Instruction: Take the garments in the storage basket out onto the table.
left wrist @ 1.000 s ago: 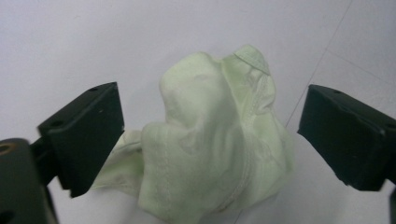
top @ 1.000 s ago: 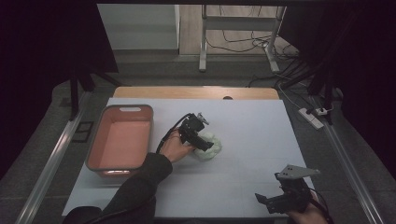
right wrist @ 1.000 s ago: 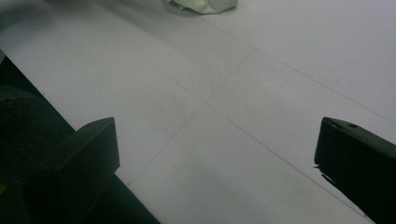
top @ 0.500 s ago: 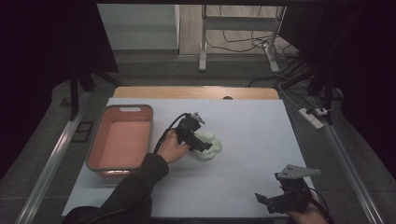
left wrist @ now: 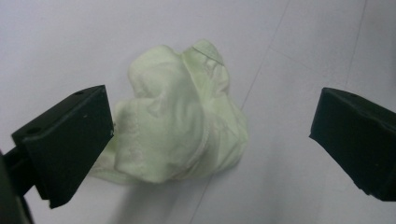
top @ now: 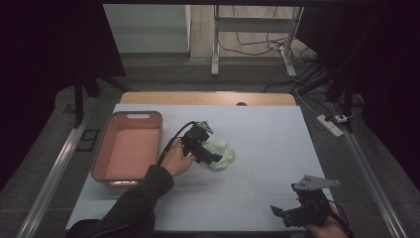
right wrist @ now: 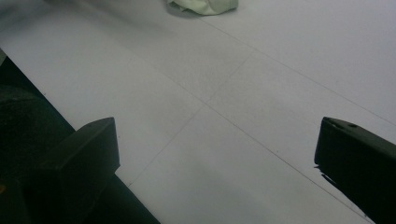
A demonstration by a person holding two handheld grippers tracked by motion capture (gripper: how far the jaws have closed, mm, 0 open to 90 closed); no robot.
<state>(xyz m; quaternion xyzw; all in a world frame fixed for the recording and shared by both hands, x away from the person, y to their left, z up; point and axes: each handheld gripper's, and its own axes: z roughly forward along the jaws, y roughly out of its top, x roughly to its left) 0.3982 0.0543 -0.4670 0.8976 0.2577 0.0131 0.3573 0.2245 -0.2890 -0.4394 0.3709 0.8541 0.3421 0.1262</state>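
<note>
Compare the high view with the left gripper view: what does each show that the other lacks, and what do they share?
The high view alone takes in the pink tub, the right gripper near the table's front edge and the left hand. The left gripper view alone gives the cloth's seams and folds, with the jaws wide apart. Both share the crumpled pale green cloth on the white table and the left gripper.

White table (top: 277, 148), green cloth (top: 222, 153), pink tub (top: 101, 153)
</note>
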